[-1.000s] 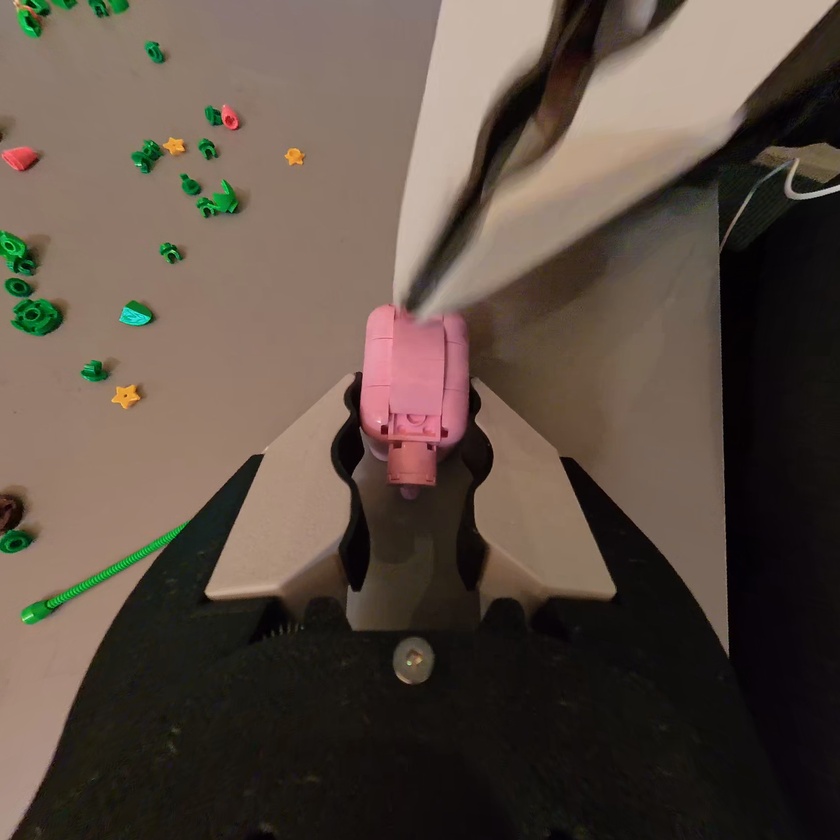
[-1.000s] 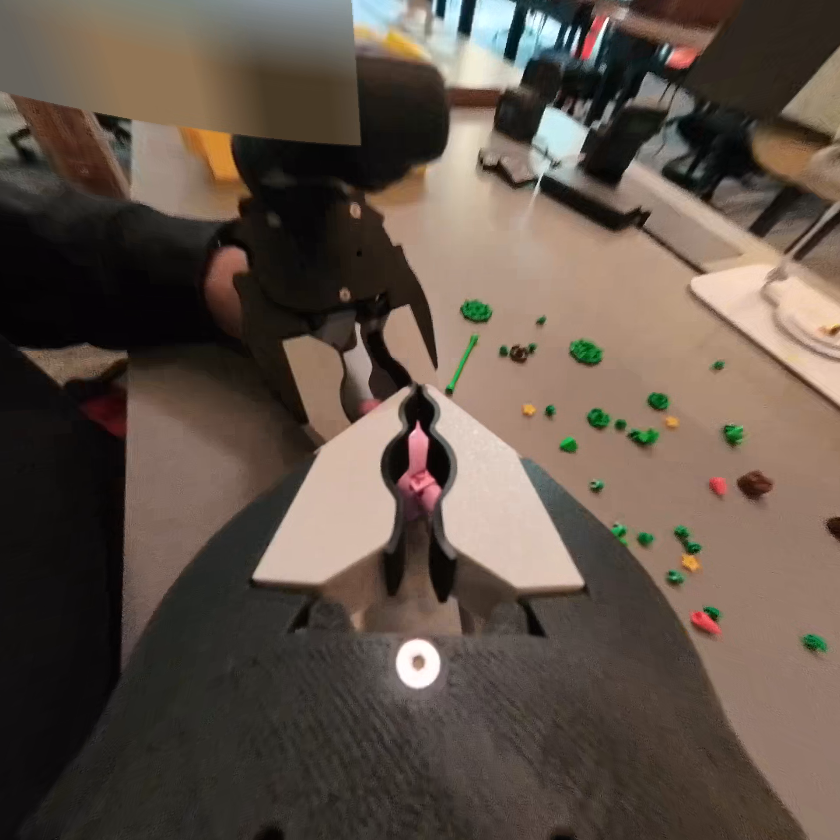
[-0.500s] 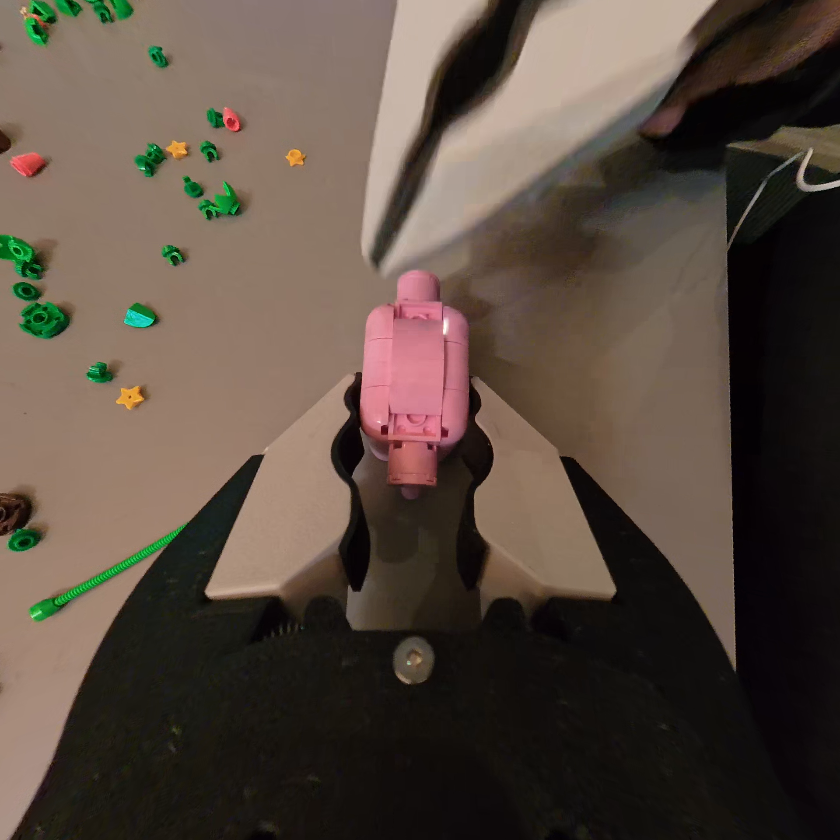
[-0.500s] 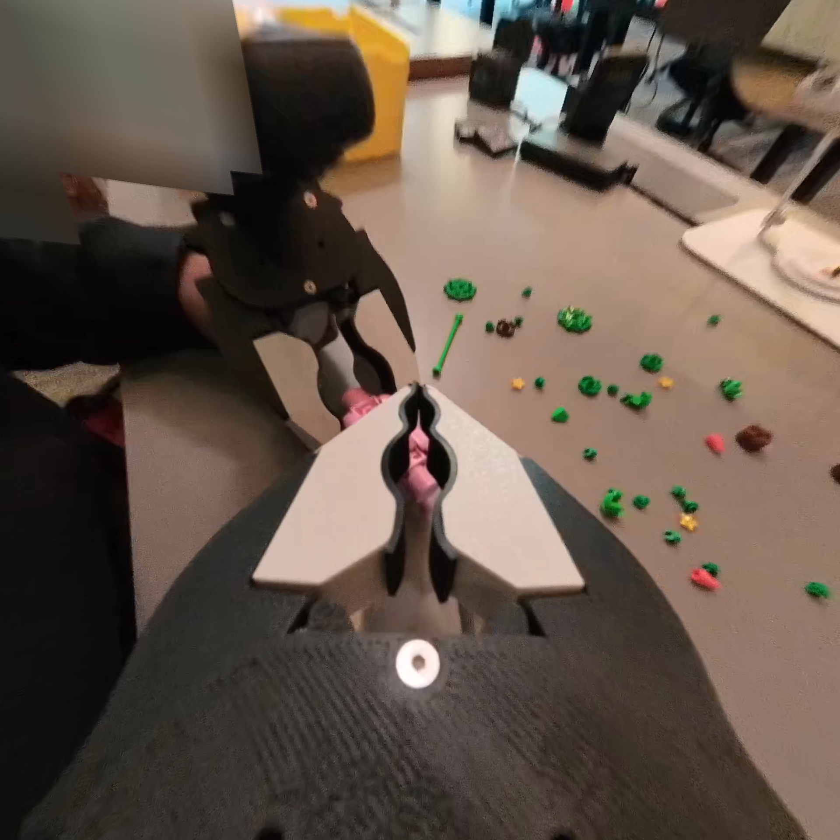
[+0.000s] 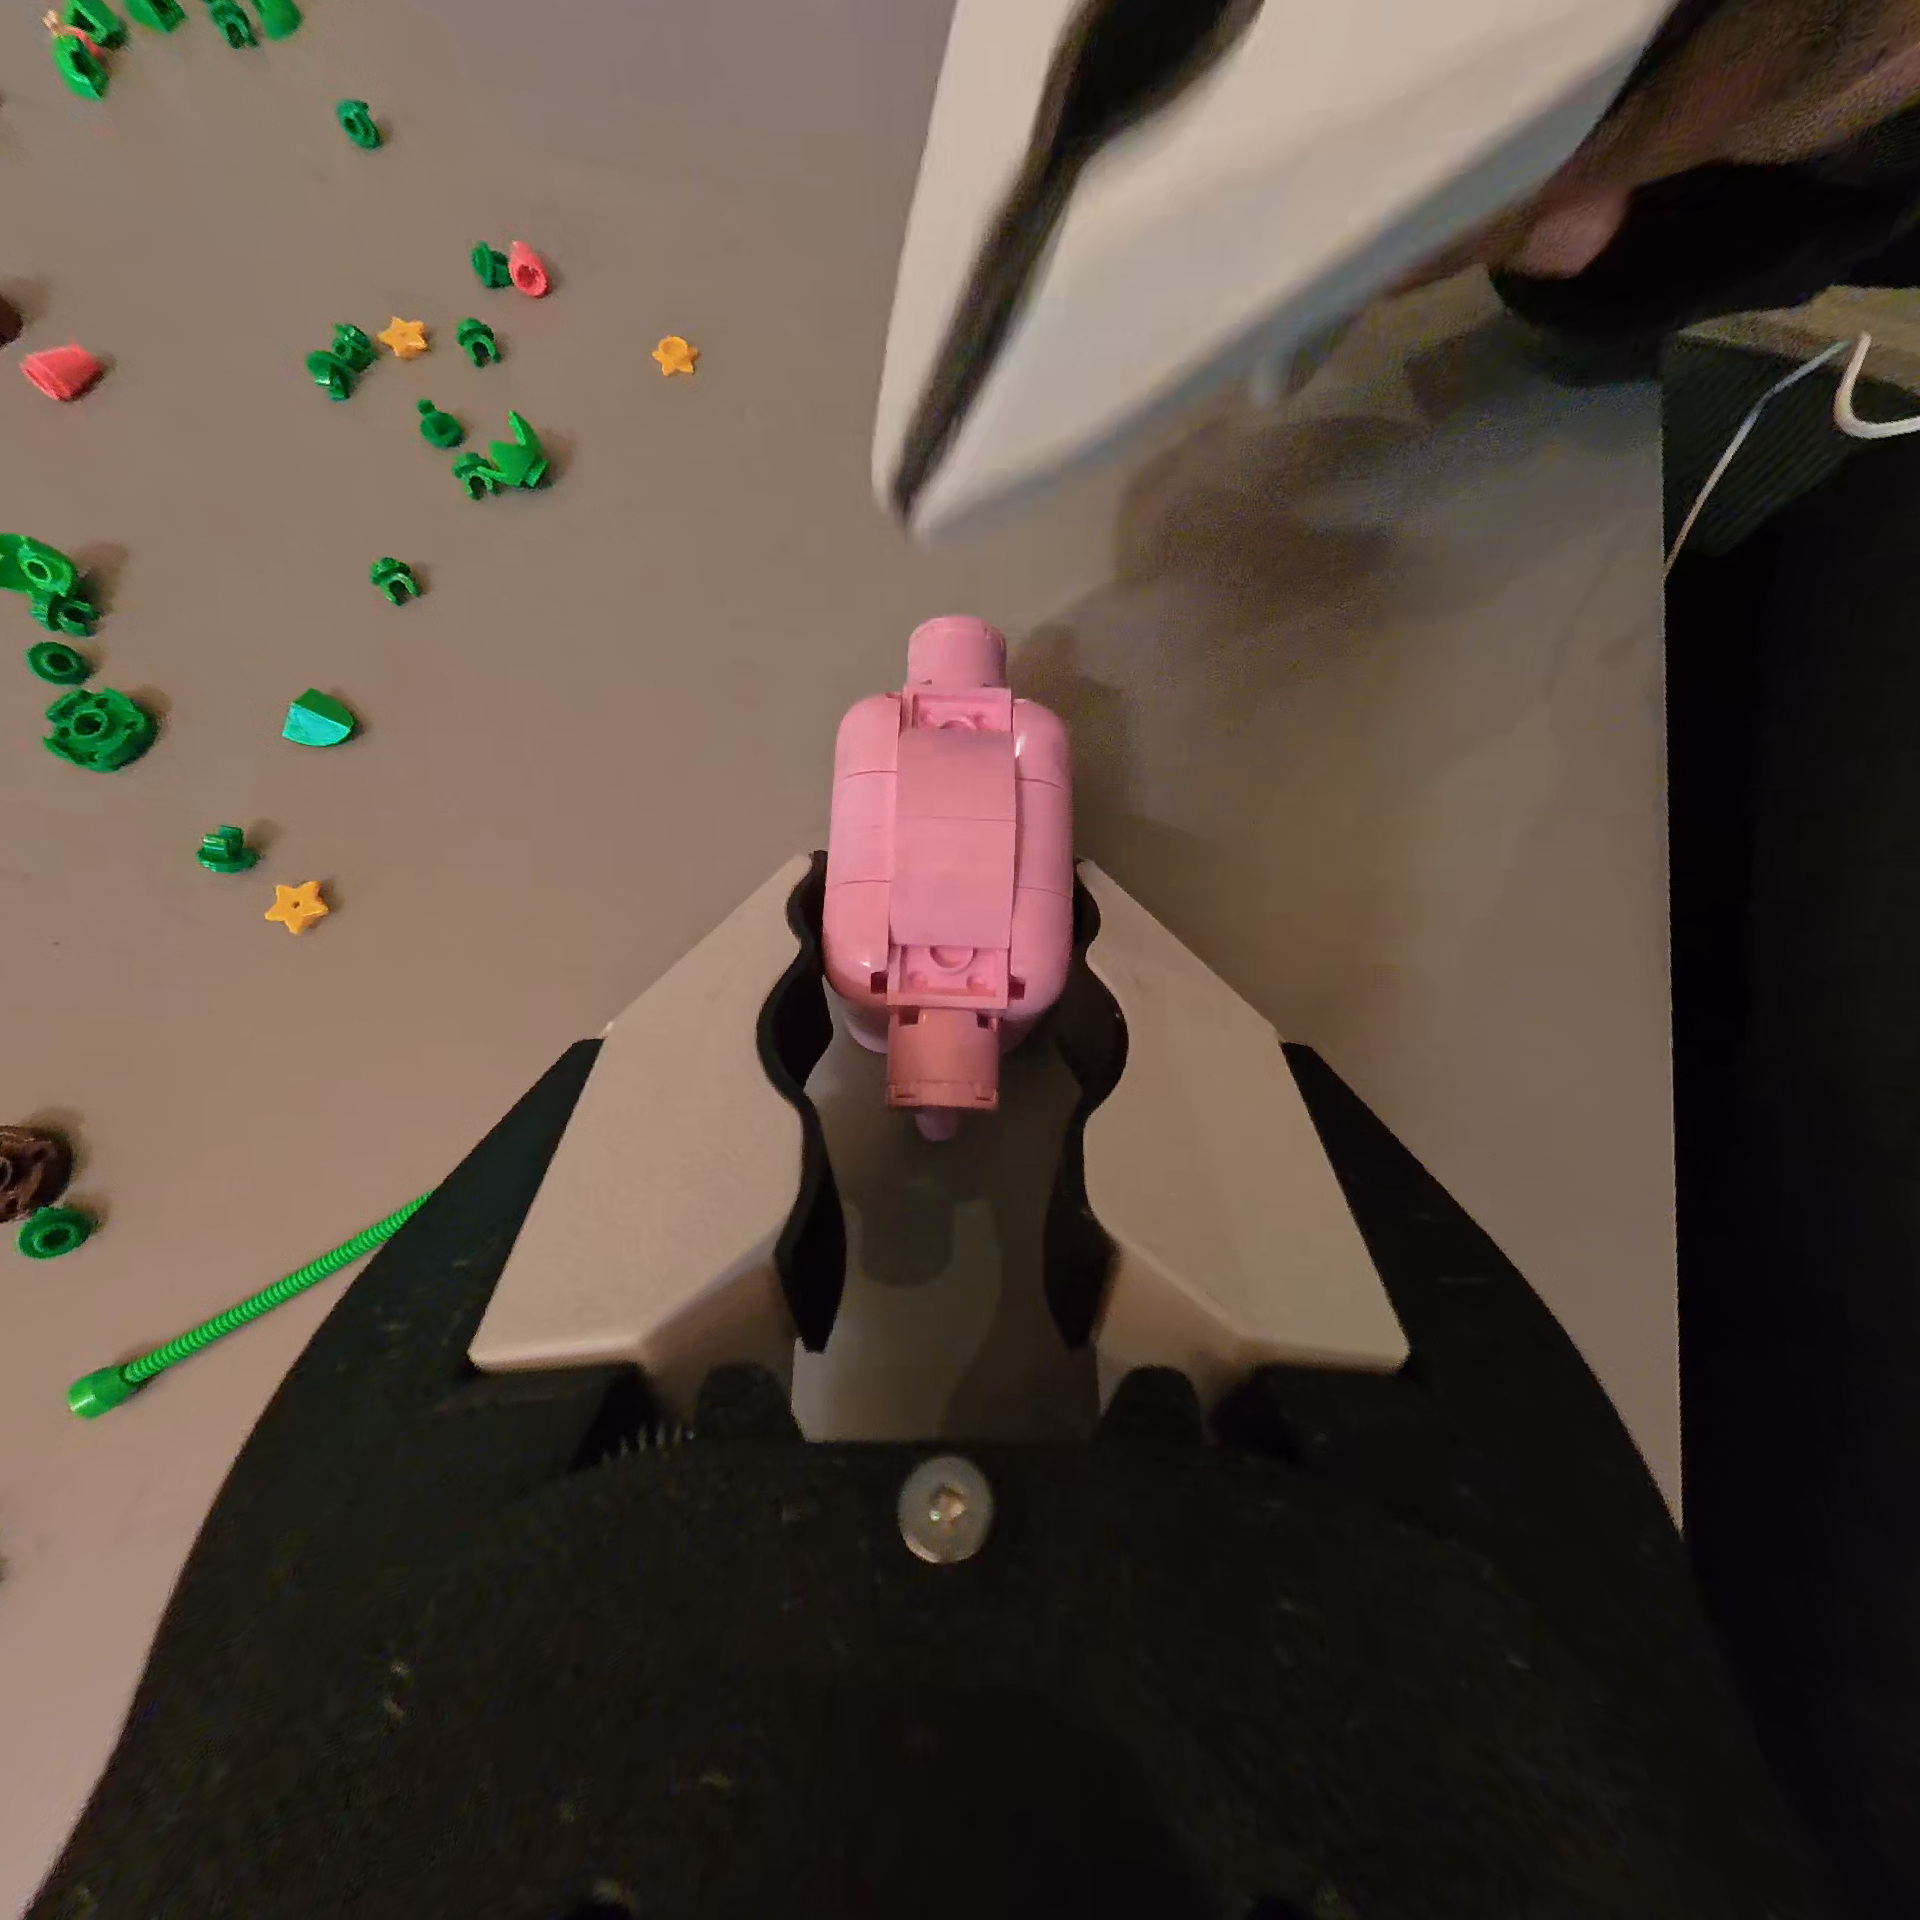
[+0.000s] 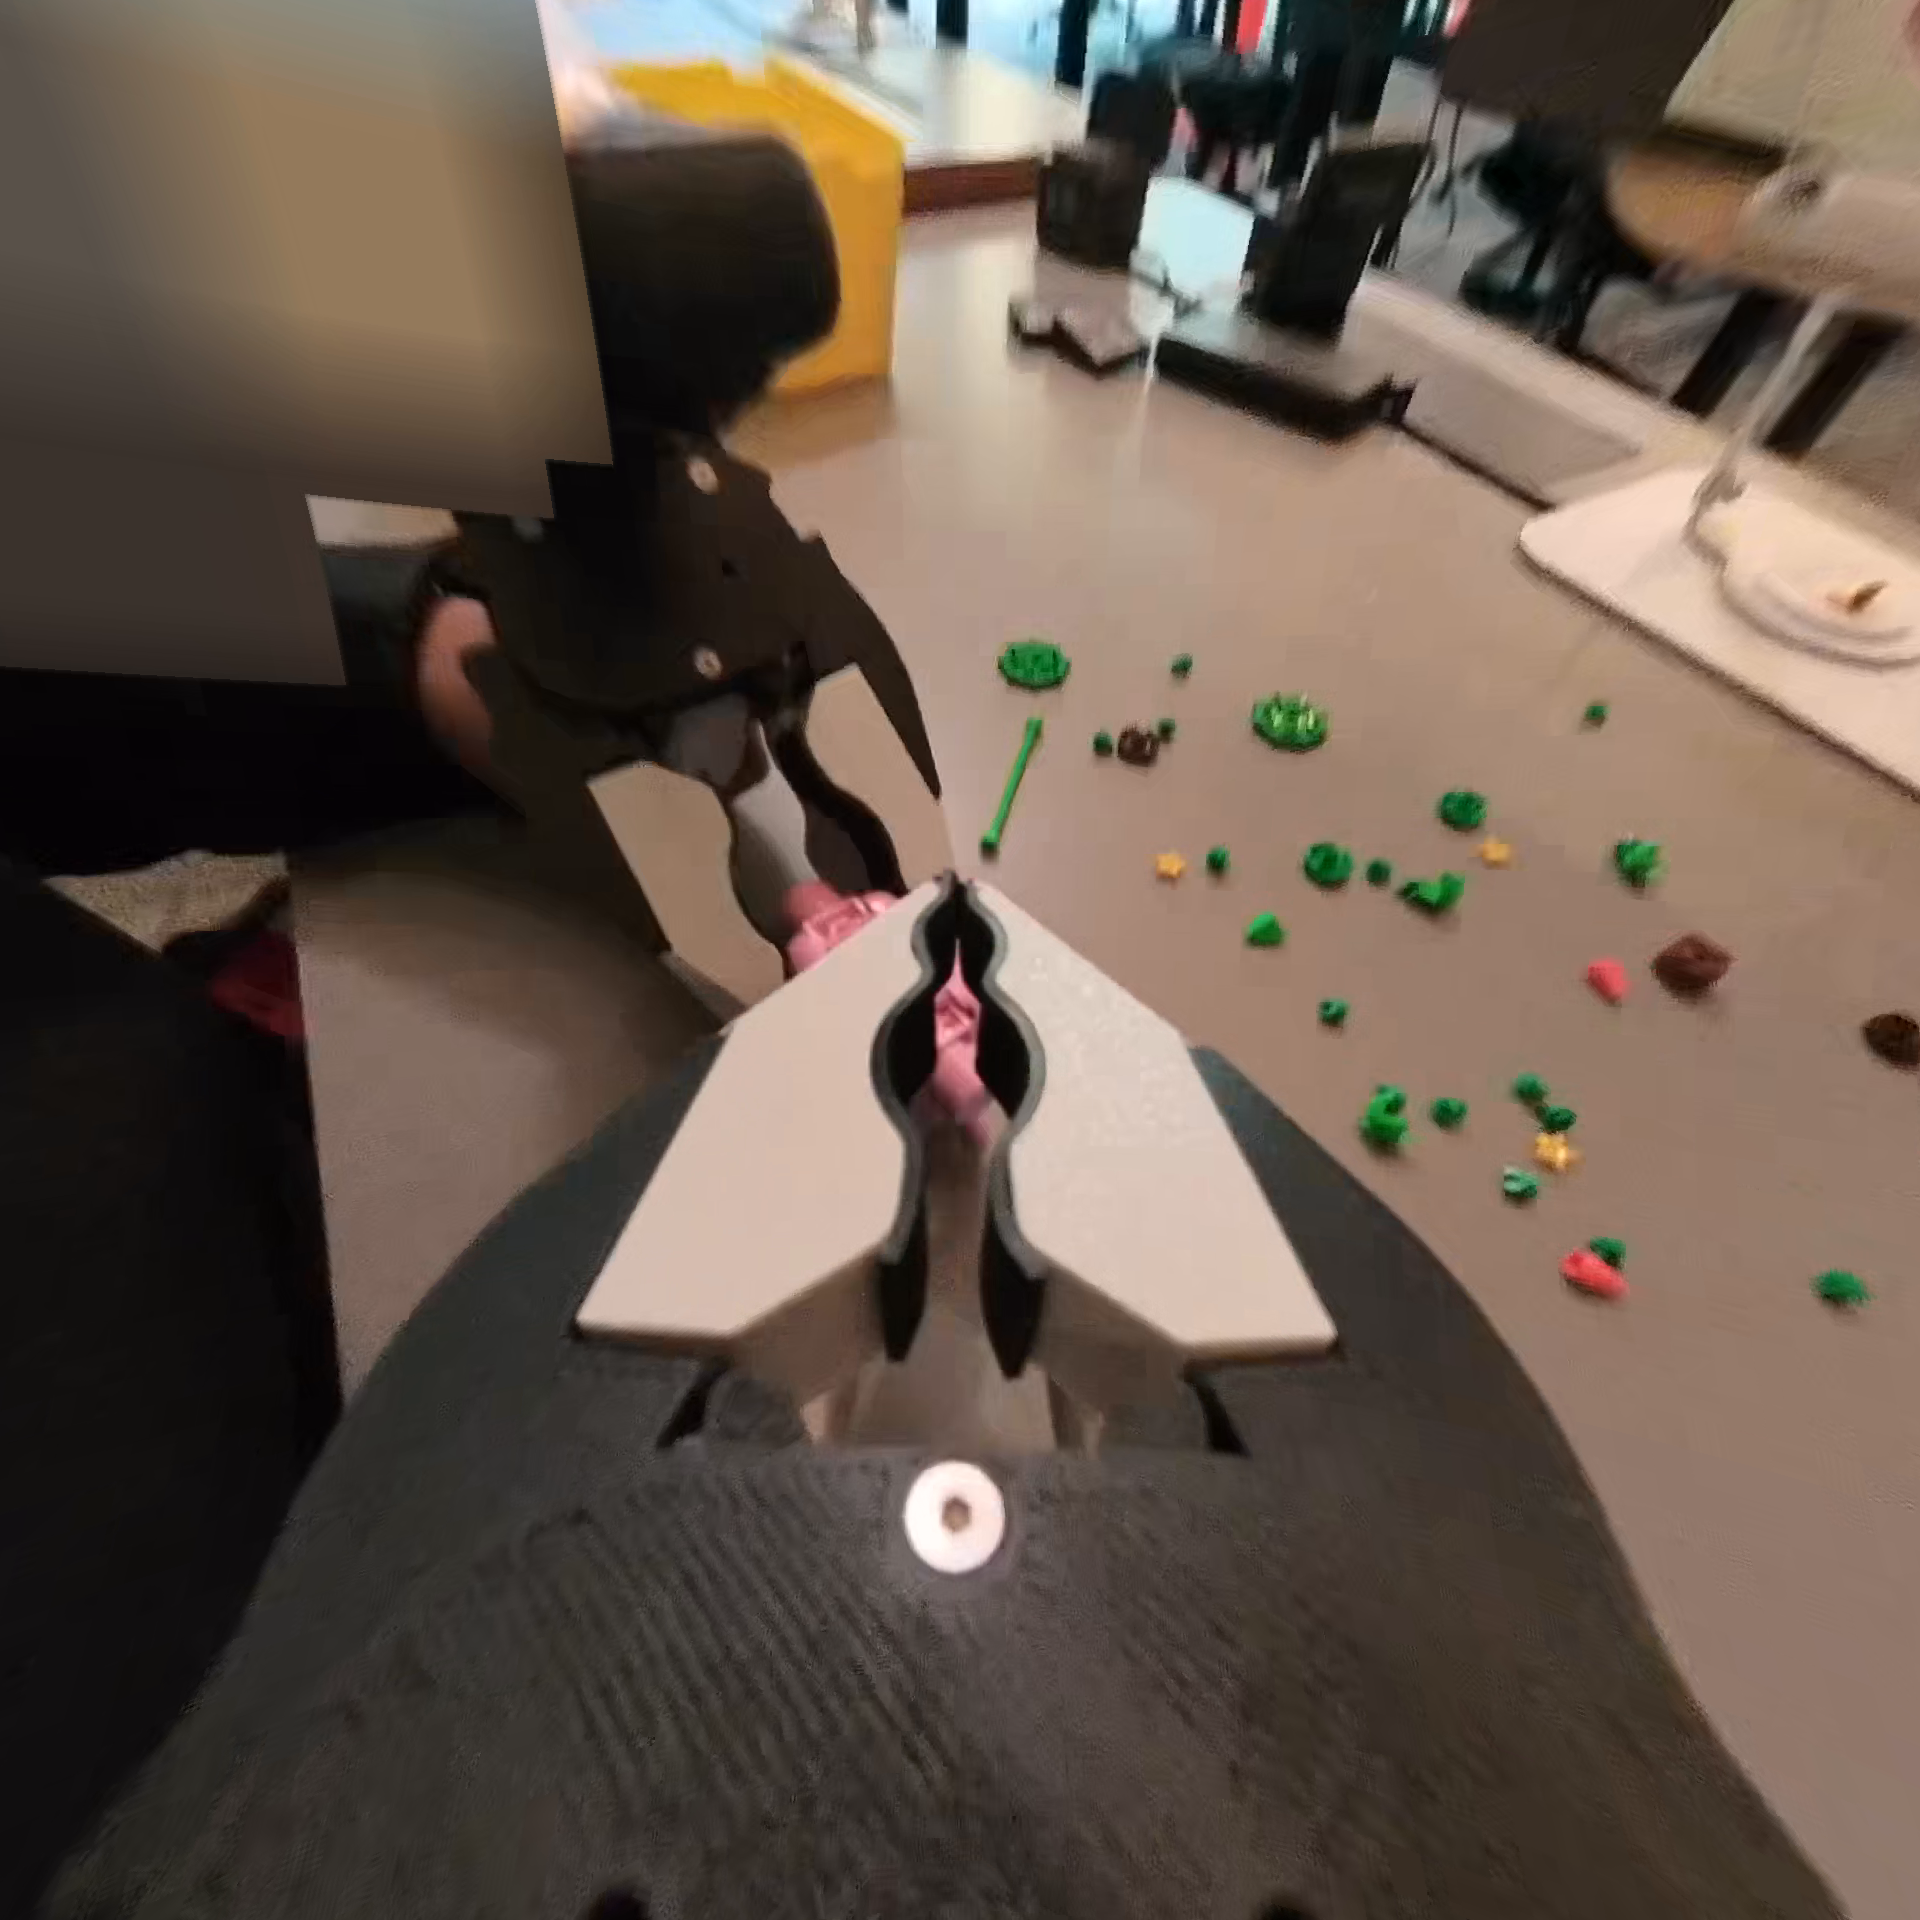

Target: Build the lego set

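Note:
My left gripper (image 5: pixel 948 864) is shut on a pink lego assembly (image 5: pixel 951 821), a rounded block with a round pink stud (image 5: pixel 956 655) at its far end and a darker pink peg at its near end. It holds the assembly above the grey table (image 5: pixel 623 831). My right gripper (image 6: pixel 954 885) has its fingertips together. Pink shows through the gap between its fingers, in line with the assembly (image 6: pixel 831 925) below. In the left wrist view the right gripper (image 5: pixel 914 488) is blurred, up and beyond the stud, not touching it. The left gripper (image 6: pixel 810 894) also shows in the right wrist view.
Several small green, yellow star, red and brown lego pieces (image 5: pixel 301 904) lie scattered over the table's left (image 6: pixel 1434 894). A green ribbed stem (image 5: pixel 249 1299) lies near the left gripper. The table edge (image 5: pixel 1668 935) runs along the right. A white tray (image 6: pixel 1662 623) and a yellow bin (image 6: pixel 842 229) stand farther off.
The right gripper has lifted up and away from the far end of the pink assembly. A round pink stud now shows there. The left gripper has held still.

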{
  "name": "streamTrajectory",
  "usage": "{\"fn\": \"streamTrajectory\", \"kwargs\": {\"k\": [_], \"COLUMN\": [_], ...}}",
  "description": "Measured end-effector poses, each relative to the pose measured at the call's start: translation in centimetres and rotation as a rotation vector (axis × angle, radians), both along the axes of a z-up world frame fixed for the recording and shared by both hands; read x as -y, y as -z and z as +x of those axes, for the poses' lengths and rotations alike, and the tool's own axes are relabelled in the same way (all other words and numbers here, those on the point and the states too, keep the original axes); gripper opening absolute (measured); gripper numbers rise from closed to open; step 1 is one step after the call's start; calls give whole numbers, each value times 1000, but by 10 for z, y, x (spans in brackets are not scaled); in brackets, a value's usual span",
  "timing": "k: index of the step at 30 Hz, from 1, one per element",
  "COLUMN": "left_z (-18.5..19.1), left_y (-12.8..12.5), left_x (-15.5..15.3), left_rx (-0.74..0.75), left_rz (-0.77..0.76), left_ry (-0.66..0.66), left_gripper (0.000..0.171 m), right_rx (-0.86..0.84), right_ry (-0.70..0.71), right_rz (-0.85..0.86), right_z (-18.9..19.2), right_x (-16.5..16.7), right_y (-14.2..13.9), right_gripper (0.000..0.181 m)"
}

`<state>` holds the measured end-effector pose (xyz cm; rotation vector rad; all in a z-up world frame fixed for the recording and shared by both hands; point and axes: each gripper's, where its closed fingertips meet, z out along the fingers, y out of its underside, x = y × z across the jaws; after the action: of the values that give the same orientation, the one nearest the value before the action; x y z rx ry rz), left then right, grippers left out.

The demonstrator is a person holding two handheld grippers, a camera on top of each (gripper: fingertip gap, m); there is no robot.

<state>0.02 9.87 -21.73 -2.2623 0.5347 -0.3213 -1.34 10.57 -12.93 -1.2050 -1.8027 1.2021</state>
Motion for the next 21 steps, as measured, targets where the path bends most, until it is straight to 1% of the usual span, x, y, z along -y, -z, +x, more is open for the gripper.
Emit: {"fn": "streamTrajectory", "kwargs": {"k": [1,2,3,4,5,6,8,9,10,11,12,14,17,19,21], "left_z": [0,0,0,0,0,0,0,0,0,0,0,0,0,0,0], "left_y": [0,0,0,0,0,0,0,0,0,0,0,0,0,0,0], "left_x": [0,0,0,0,0,0,0,0,0,0,0,0,0,0,0], "left_rx": [-1,2,6,9,11,10,2,1,5,9,12,10,-1,0,-2], "left_rz": [1,-1,-3,-3,-5,-5,-1,-1,-2,-4,-5,-4,1,1,2], "left_ry": [0,0,0,1,0,0,0,0,0,0,0,1,1,1,0], "left_gripper": [41,41,41,40,41,41,41,41,41,41,41,41,41,40,41], "right_rx": [-41,5,128,148,171,142,-89,-179,-233,-252,-252,-265,-310,-329,-299], "right_ry": [-13,-26,-41,-26,-38,-16,14,48,78,93,97,79,18,-11,-29], "right_rz": [-17,-13,10,-20,-32,-24,-90,-101,-91,-70,-46,0,56,26,-52], "right_z": [1,2,3,2,4,2,-1,-2,-4,-7,-11,-22,-44,-60,-70], "right_x": [4,8,11,8,6,-2,-12,-23,-34,-43,-49,-55,-59,-62,-62], "right_y": [-9,0,26,34,36,31,-13,-32,-45,-51,-54,-57,-55,-48,-34], "right_gripper": [0,0,0,0,0,0,0,0,0,0,0,6,9,13,16]}}
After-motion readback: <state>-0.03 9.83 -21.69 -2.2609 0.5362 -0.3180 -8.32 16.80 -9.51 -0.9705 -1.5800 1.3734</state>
